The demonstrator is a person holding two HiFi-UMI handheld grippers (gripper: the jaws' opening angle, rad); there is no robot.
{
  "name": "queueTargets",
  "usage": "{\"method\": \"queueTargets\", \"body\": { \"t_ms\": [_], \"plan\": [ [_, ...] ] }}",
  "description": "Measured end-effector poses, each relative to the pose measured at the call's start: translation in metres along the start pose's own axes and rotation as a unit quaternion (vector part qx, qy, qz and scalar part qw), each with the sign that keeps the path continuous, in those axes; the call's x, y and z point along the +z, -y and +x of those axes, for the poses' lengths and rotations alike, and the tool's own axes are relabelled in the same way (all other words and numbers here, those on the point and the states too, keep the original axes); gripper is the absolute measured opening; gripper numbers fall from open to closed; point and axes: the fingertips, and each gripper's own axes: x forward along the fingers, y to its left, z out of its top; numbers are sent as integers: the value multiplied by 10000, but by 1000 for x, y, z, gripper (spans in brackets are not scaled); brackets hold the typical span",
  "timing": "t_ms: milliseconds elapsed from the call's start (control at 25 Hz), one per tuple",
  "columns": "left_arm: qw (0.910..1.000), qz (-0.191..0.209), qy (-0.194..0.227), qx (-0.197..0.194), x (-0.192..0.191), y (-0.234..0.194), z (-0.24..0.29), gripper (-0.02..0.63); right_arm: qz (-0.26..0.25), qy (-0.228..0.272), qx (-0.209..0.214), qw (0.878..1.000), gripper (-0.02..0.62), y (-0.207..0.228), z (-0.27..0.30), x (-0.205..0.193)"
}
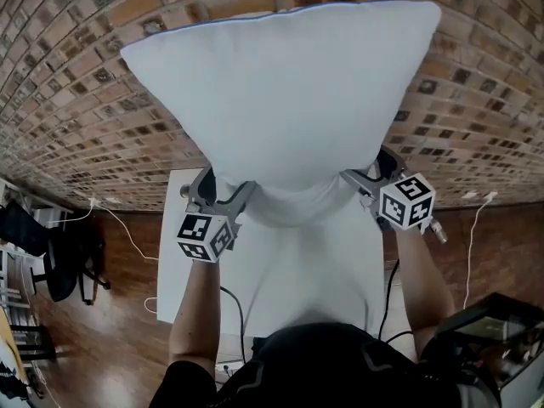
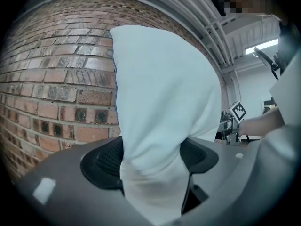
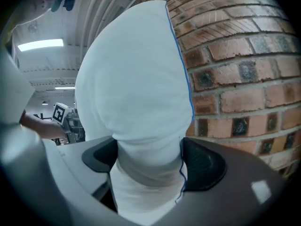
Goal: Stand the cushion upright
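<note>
Cushion (image 1: 280, 83) upright ahead of grippers, by wall (image 1: 76, 100). Left gripper (image 1: 228, 192), right gripper (image 1: 367, 177): each clamped on lower corner. Risk: soft base may buckle on release, so cushion slumps toward grippers or tips sideways.

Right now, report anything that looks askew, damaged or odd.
Only the cushion: its two lower corners are squeezed into bunched necks between the jaws of the left gripper and the right gripper. Otherwise it is upright in front of the brick wall, with no tear or stain showing.
</note>
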Motion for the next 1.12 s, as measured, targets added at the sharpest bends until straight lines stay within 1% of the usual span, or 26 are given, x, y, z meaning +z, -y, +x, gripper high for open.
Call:
{"method": "queueTargets", "body": {
  "t_ms": [80,200,280,360,400,480,520,600,720,800,920,960,1000,1080,1120],
  "plan": [
    [10000,25,-20,-24,1,4,-7,370,-15,-88,-95,9999,433,2,-12,-2],
    [9997,8,-156,169,-2,7,-20,367,-114,-164,-252,9995,433,0,-30,-4],
    [9994,-149,-180,262,-5,9,-30,332,-96,-106,-410,9991,430,1,-43,-1],
    [9993,-241,-143,239,-5,16,-40,287,-57,-29,-512,9987,417,1,-57,3],
    [9994,-247,-111,206,-4,20,-45,275,-42,8,-533,9986,406,1,-64,4],
    [9996,-249,-29,157,0,28,-55,240,57,114,-537,9985,391,-1,-77,8],
    [9996,-261,12,146,2,32,-59,232,151,197,-526,9983,386,-3,-83,11],
    [9996,-260,68,125,5,41,-67,222,312,383,-495,9976,357,-8,-95,18],
    [9997,-230,101,55,10,57,-79,221,206,481,-431,9977,347,-22,-107,27],
    [9990,-384,245,23,19,67,-88,220,120,489,-346,9981,347,-32,-114,30],
    [9972,-571,472,66,34,80,-100,195,69,551,-184,9983,347,-45,-125,35],
    [9970,-597,494,60,37,85,-104,181,20,564,-147,9983,347,-49,-129,37],
    [9969,-613,490,18,39,91,-108,154,-40,573,-119,9983,345,-54,-134,38],
    [9972,-595,430,-115,40,106,-119,16,-166,628,-82,9979,323,-64,-147,43],
    [9975,-554,398,-159,41,113,-124,3,-229,682,-64,9974,295,-69,-154,47]
  ]
}}
